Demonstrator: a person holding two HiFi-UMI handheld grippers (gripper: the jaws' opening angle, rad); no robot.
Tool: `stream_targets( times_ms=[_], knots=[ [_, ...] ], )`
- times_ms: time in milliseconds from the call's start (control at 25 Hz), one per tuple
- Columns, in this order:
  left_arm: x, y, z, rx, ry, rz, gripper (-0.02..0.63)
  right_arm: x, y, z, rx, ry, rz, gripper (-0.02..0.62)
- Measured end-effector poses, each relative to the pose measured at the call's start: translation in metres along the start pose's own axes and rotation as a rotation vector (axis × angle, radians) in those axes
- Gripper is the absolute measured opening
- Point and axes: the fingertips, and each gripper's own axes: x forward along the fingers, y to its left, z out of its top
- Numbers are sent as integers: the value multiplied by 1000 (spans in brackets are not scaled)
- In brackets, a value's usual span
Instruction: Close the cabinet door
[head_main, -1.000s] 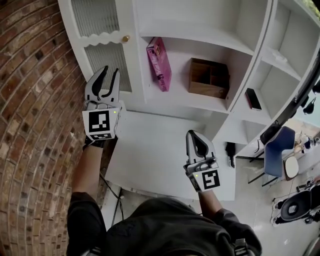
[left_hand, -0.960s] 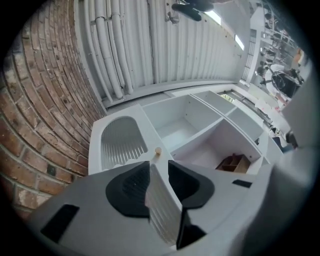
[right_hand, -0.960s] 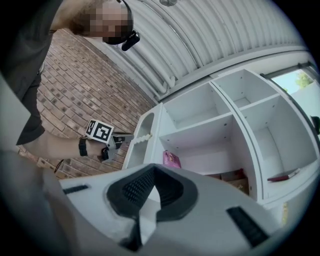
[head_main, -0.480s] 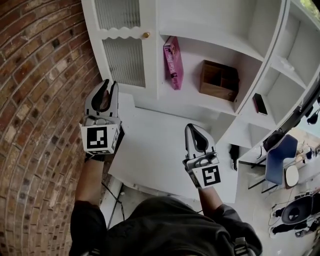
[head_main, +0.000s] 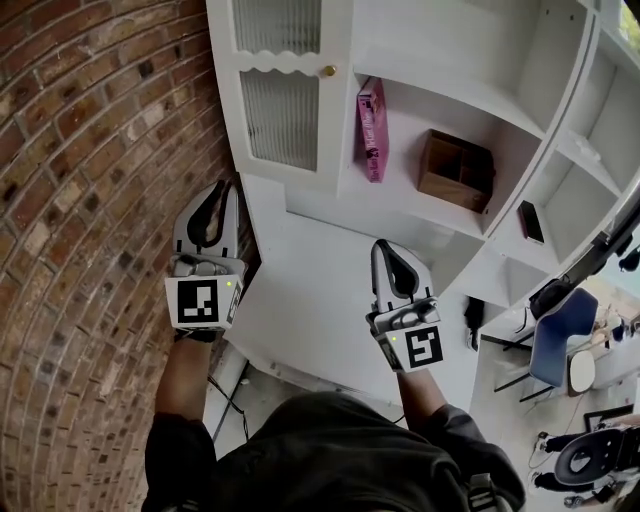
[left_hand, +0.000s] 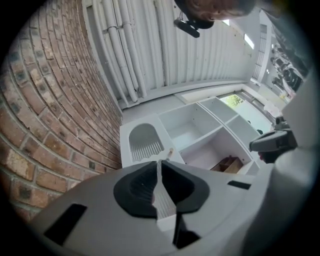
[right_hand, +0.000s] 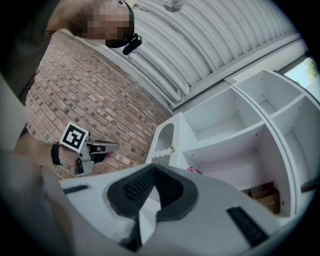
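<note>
Holding two grey plastic grippers, we see the left gripper (head_main: 224, 187) with jaws that have just been closing, now nearly together on nothing, and the right gripper (head_main: 381, 246) with jaws together, empty. The cabinet door (head_main: 283, 112), ribbed glass under scalloped white trim with a round brass knob (head_main: 328, 71), stands far left beside the brick wall (head_main: 90, 200).

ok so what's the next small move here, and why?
Probably a light push with the left gripper on the cabinet door near its knob, just to seat it. The door looks flush already, but I can't confirm it. The left gripper hangs clear of it, and its jaws have just been closing with nothing between them.
</note>
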Motion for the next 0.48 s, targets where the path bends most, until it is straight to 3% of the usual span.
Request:
stream_targets(
  times_ms=[480],
  knots=[
    [-44, 15, -9, -23, 35, 34, 2, 12, 19, 15, -18, -27, 17, 2]
  ],
)
